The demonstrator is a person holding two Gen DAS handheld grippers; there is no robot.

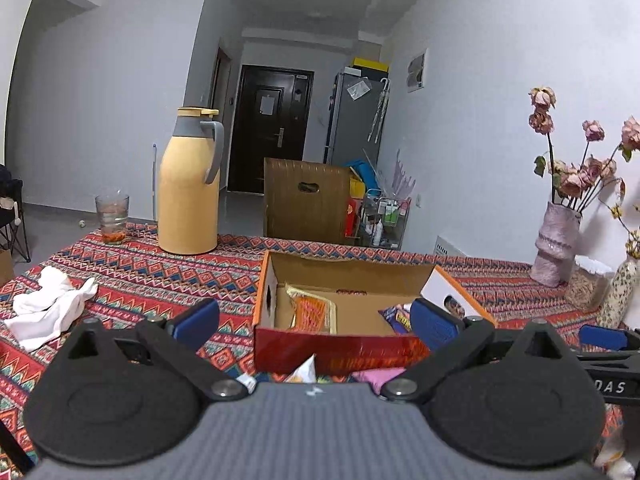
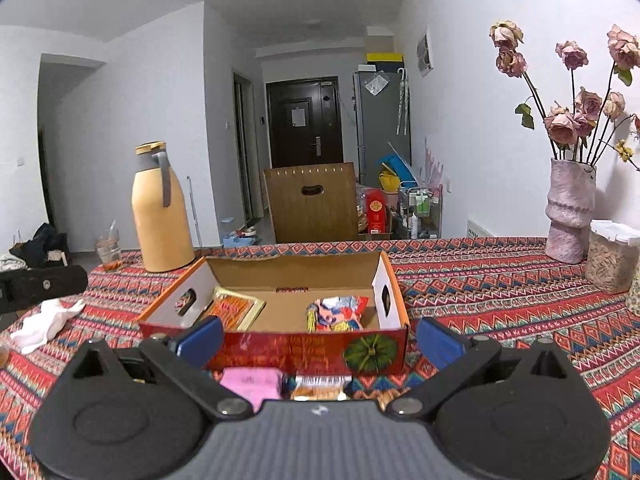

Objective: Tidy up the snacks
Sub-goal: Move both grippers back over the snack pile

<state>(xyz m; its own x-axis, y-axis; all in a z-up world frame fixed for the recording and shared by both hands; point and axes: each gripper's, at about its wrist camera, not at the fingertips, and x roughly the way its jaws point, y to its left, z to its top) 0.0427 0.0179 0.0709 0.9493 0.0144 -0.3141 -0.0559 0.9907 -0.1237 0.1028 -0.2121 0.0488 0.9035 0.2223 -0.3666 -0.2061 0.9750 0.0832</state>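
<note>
Two snacks already sit in the cardboard box (image 2: 280,312), both my grippers (image 1: 314,320) (image 2: 318,338) hover spread and empty, and the pink packet (image 2: 250,382) lies so tight against the box's front wall that I might shove the box.

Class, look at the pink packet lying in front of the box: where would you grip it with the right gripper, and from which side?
Probably across its short width, coming down from above. The pink packet lies flat on the tablecloth, close against the box wall, so a sideways approach looks blocked. The right gripper is open already.
</note>
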